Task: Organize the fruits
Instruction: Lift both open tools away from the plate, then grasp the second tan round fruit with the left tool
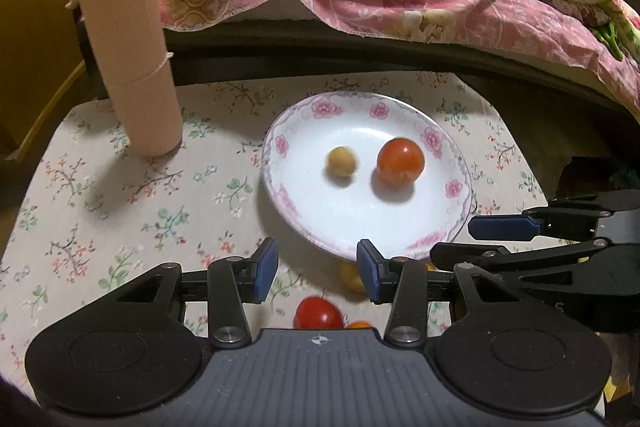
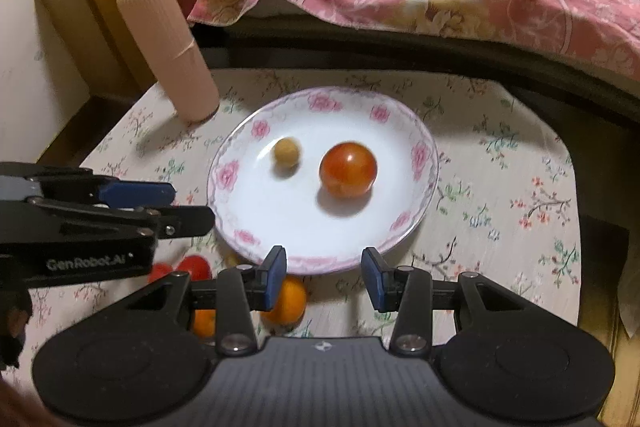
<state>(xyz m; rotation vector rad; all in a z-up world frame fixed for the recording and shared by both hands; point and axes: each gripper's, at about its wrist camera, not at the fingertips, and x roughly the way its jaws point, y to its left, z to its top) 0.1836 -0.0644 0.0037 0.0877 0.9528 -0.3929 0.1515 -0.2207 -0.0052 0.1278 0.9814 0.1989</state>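
Ahead of both claws, a round glossy white plate [image 1: 400, 235] with pink flower rim, holding a smooth red tomato [image 1: 400, 161] and a small dull yellow fruit [image 1: 341, 161]. Left claw [image 1: 317, 269] apart, empty; right claw [image 2: 325, 277] apart, empty. Under them on flowered cloth [image 1: 120, 207], more round tomatoes [image 1: 318, 313] and an orange [image 2: 290, 301]. Far left, a ribbed beige cylinder [image 1: 132, 55].

small yellow fruit [image 1: 341, 162] blurred, orange fruit [image 2: 289, 301] half hidden — gripper-covered

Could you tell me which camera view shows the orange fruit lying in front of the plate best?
The right wrist view: the orange fruit shows nearly whole beside a finger. The left wrist view shows only a sliver at the gripper body's edge.
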